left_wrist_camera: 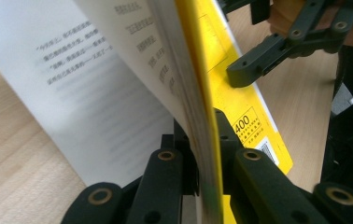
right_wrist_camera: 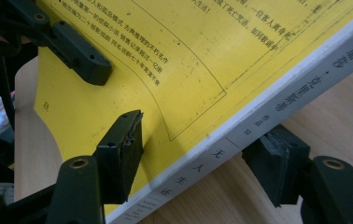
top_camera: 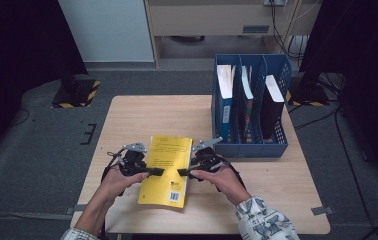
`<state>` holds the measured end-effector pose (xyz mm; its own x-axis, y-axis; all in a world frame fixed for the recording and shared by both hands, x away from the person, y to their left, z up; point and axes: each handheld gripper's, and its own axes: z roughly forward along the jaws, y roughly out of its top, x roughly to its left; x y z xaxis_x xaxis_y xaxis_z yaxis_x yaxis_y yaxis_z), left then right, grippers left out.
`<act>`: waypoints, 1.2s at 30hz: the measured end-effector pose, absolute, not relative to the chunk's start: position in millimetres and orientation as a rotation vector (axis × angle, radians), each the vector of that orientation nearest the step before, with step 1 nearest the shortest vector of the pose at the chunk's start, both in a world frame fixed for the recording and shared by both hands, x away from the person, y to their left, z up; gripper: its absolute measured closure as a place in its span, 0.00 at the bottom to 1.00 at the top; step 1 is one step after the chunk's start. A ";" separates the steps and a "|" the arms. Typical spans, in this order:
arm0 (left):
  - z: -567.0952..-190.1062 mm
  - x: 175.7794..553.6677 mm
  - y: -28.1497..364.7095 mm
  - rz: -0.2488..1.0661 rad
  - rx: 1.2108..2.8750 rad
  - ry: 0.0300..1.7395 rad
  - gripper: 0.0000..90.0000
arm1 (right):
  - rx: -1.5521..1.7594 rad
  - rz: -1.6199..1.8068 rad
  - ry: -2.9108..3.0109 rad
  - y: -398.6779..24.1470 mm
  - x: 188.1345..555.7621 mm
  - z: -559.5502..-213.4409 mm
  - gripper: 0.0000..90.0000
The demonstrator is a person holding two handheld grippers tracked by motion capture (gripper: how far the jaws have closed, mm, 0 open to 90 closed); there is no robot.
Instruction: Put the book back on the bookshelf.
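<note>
Standing at the table's (top_camera: 127, 110) far right corner, a blue file box (top_camera: 251, 145) has three slots, one upright book in each: blue-spined left (top_camera: 224, 97), thin middle (top_camera: 247, 95), black right (top_camera: 272, 102). Titles unreadable from the high view.

Yellow book (top_camera: 167, 170) sits near the front edge, about mid-width, back cover up with barcode toward the person. Both forearms come in from the front edge, hands on either side of the book, grippers pointing inward at each other.

Left gripper (top_camera: 149, 171) is clamped tight on the book's open long edge; in the left gripper view the cover and some pages (left_wrist_camera: 118, 93) sit pinched between its jaws, pages fanning apart.

Right gripper (top_camera: 183, 172) is at the spine side. In the right gripper view its jaws straddle the spine (right_wrist_camera: 258, 121), one pad above the cover, one below, gaps visible both sides, roughly half open, not gripping.

Book's underside hidden. Person's patterned sleeve (top_camera: 262, 222) cut off at the bottom.
</note>
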<state>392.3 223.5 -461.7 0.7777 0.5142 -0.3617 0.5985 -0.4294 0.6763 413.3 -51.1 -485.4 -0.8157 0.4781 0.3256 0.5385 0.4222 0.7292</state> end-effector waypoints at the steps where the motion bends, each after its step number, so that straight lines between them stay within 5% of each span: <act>1: -460.9 392.4 224.5 -0.119 2.109 0.827 0.94 | -0.915 -1.373 -2.609 -50.3 413.5 -481.2 0.43; 23: -447.5 393.2 223.6 -0.069 2.118 0.758 0.95 | -0.736 -1.272 -2.754 -28.6 414.0 -453.2 0.46; 36: -443.0 395.2 223.2 -0.014 2.102 0.771 0.92 | -0.762 -1.280 -2.811 -27.5 415.9 -440.7 0.70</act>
<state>395.2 223.2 -443.0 0.8080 0.5184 -0.2800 0.5285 -0.4277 0.7333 415.9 -27.5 -440.7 -0.8845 0.4391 0.1577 0.4073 0.5617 0.7201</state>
